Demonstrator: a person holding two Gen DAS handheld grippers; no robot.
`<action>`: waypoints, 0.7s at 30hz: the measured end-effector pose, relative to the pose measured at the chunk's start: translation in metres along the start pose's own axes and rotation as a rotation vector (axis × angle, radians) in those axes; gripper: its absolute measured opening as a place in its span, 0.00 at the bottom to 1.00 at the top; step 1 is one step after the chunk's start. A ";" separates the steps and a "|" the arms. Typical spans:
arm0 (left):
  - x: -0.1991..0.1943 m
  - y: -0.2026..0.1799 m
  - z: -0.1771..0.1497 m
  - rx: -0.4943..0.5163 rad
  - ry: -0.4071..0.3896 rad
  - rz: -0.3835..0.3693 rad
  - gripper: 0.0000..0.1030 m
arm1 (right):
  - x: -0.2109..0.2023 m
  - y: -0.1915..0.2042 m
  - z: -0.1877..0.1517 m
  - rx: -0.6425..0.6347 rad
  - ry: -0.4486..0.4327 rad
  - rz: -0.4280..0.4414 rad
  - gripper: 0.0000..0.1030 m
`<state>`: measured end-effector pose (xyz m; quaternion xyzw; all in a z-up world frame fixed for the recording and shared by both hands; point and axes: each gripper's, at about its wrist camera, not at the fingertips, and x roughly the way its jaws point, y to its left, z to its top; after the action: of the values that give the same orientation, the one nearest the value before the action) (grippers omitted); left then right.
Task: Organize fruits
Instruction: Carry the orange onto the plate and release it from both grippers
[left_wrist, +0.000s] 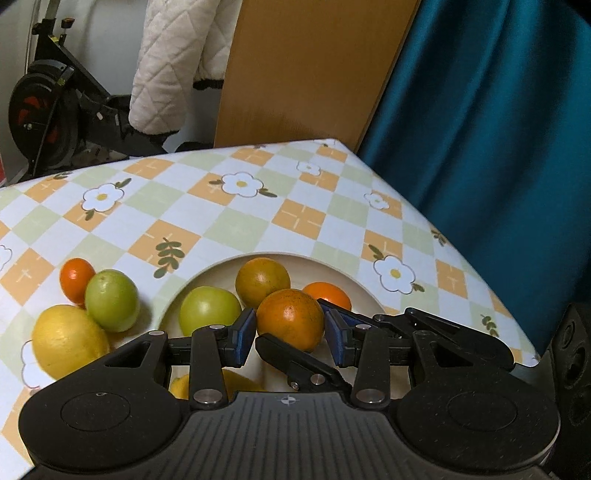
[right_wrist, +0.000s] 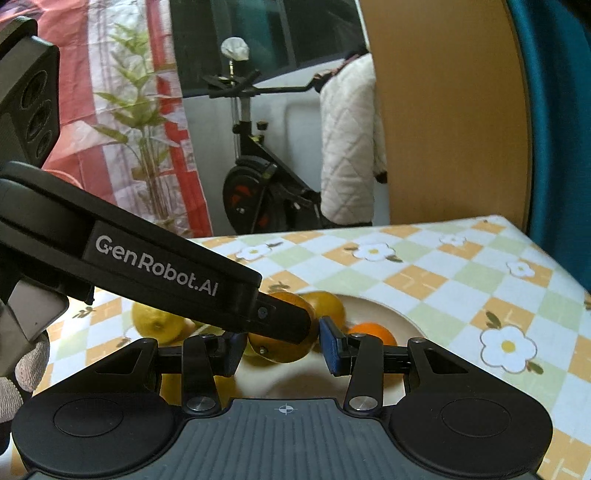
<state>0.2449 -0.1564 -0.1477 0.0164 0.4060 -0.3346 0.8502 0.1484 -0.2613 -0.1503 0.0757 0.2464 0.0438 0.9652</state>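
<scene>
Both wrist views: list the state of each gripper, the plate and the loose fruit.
left gripper: shut on the orange, above the plate.
right gripper: grip unclear.
plate: holds several fruits.
lemon: on the cloth, outside the plate.
outer green fruit: on the cloth, beside the lemon.

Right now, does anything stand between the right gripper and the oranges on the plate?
Yes: the left gripper reaches across from the left, its finger lying over the speckled orange just ahead of the right gripper.
</scene>
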 end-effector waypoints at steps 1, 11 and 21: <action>0.003 0.000 0.000 -0.001 0.005 0.001 0.42 | 0.002 -0.003 -0.001 0.009 0.002 0.000 0.38; 0.015 -0.001 0.000 0.012 0.042 0.029 0.44 | 0.013 -0.009 -0.006 0.021 0.022 -0.001 0.38; 0.022 -0.002 -0.001 0.018 0.052 0.048 0.44 | 0.018 -0.008 -0.006 0.025 0.041 -0.013 0.38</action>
<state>0.2526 -0.1700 -0.1627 0.0425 0.4244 -0.3171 0.8471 0.1617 -0.2666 -0.1649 0.0851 0.2672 0.0362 0.9592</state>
